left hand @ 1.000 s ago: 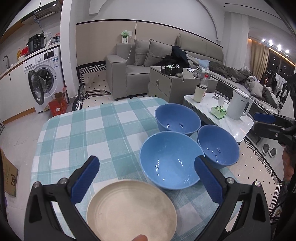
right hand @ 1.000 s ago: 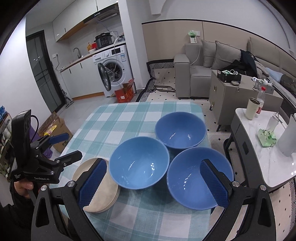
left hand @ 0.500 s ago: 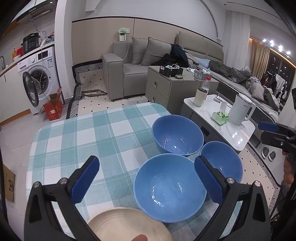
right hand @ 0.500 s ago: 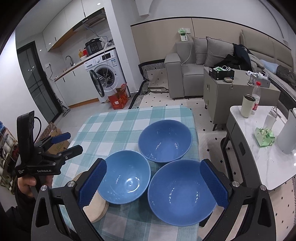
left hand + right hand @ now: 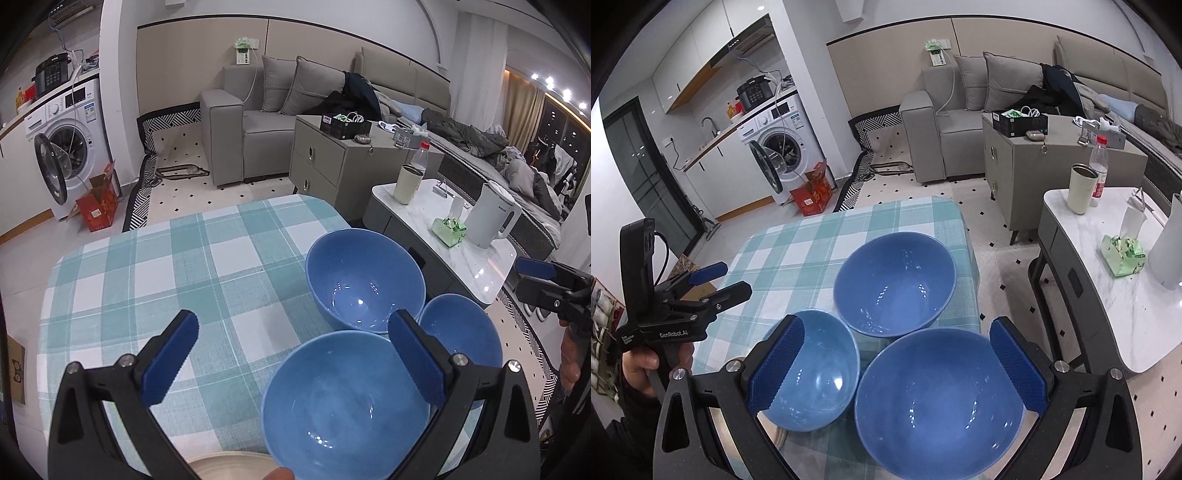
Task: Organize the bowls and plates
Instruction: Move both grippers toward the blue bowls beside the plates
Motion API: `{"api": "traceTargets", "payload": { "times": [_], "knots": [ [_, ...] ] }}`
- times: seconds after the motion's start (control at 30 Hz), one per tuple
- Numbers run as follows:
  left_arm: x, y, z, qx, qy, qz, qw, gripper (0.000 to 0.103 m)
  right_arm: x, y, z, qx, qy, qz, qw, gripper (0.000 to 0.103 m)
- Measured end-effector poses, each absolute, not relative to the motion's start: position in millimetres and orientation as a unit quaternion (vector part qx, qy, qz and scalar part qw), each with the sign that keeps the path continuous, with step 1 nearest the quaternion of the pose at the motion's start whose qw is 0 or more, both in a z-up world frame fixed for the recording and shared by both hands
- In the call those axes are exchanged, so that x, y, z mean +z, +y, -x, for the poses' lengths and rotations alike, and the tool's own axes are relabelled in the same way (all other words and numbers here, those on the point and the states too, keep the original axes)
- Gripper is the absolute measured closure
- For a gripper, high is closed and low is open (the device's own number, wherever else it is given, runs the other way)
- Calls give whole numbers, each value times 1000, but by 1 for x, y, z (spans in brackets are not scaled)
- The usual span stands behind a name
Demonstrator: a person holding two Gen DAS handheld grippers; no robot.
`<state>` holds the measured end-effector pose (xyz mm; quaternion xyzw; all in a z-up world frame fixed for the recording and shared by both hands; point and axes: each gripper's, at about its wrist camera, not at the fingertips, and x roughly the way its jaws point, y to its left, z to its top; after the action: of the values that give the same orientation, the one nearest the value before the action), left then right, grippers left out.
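My left gripper [image 5: 291,354] and right gripper [image 5: 897,365] both hang spread wide over the checked tablecloth [image 5: 155,280]. Three blue bowls [image 5: 895,284] cluster together; a beige plate [image 5: 229,467] peeks in at 6 o'clock.

"GenRobot.AI" in white on black body of left gripper [image 5: 718,282], held beside checked table; other labels unreadable

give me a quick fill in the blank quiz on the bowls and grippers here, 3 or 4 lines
1. The tablecloth holds ____ blue bowls.
2. The far bowl sits nearest the table edge that faces the ____.
3. Both the left gripper and the right gripper have their jaws ____.
4. The pads on the fingers are coloured ____.

Missing words: three; sofa; open; blue
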<state>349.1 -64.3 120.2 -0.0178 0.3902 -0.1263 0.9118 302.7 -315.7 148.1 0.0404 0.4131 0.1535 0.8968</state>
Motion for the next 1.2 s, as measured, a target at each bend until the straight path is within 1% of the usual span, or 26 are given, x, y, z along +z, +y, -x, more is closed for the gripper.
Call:
{"api": "traceTargets", "payload": {
  "times": [0.83, 1.13, 1.2],
  "knots": [
    [89, -89, -417, -121, 426, 5, 897, 0, 105, -318, -369, 127, 454, -53, 880, 1],
    [70, -99, -437, -119, 444, -1, 888, 0, 77, -322, -398, 119, 485, -71, 864, 1],
    [65, -100, -442, -120, 450, -2, 885, 0, 72, -322, -404, 117, 490, -73, 861, 3]
  ]
}}
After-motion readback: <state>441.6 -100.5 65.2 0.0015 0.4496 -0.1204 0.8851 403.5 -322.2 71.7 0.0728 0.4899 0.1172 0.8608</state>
